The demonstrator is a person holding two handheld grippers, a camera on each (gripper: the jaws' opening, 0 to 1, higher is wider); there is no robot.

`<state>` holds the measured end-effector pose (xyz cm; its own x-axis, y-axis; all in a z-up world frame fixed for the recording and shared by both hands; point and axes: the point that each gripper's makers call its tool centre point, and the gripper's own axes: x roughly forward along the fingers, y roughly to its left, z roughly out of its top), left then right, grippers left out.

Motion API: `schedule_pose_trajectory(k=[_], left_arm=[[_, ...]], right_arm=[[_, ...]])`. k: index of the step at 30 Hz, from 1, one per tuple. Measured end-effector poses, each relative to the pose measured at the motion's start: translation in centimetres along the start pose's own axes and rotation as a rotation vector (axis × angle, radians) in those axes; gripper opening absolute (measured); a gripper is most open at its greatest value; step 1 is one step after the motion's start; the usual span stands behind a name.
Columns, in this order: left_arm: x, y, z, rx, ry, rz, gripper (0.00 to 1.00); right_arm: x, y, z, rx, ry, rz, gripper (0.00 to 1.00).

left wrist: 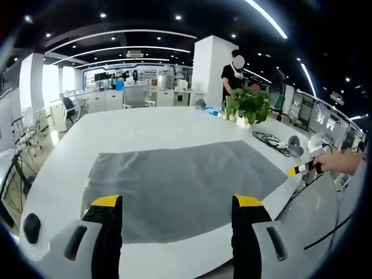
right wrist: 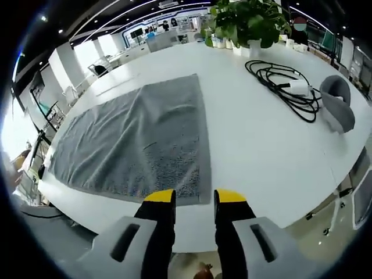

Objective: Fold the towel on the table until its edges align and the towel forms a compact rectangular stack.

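A grey towel (left wrist: 186, 186) lies spread flat in one layer on the white table (left wrist: 145, 128). My left gripper (left wrist: 177, 202) hovers over the towel's long near edge, its yellow-tipped jaws wide apart and holding nothing. In the right gripper view the towel (right wrist: 139, 133) stretches away to the upper left. My right gripper (right wrist: 195, 199) stands open just above the towel's near corner (right wrist: 203, 197), with nothing between its fingers. In the left gripper view the right gripper (left wrist: 303, 168), held by a hand (left wrist: 343, 161), sits at the towel's right-hand end.
A potted plant (left wrist: 249, 107) stands at the table's far side, with a coiled black cable (right wrist: 285, 81) and a grey padded object (right wrist: 337, 102) near it. A small black object (left wrist: 32, 226) lies at the left front edge. A person (left wrist: 234, 75) stands behind the table.
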<state>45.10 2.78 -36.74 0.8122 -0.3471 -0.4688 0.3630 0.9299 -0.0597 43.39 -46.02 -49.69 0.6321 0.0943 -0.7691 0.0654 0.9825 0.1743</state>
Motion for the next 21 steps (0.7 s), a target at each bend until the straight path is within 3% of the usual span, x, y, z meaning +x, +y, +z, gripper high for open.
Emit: schedule_pose_trajectory(k=[10,21], left_arm=[[3.0,-1.9,2.7,0.082,-0.013,-0.063,0.78],[6.7,-6.4,4.6,0.159,-0.008,-0.195,0.80]], right_arm=[[0.8,-0.2,-0.1,-0.010,0.010,0.000,0.25],[1.2,-0.4,-0.3,-0.026,0.016,-0.009,0.19]])
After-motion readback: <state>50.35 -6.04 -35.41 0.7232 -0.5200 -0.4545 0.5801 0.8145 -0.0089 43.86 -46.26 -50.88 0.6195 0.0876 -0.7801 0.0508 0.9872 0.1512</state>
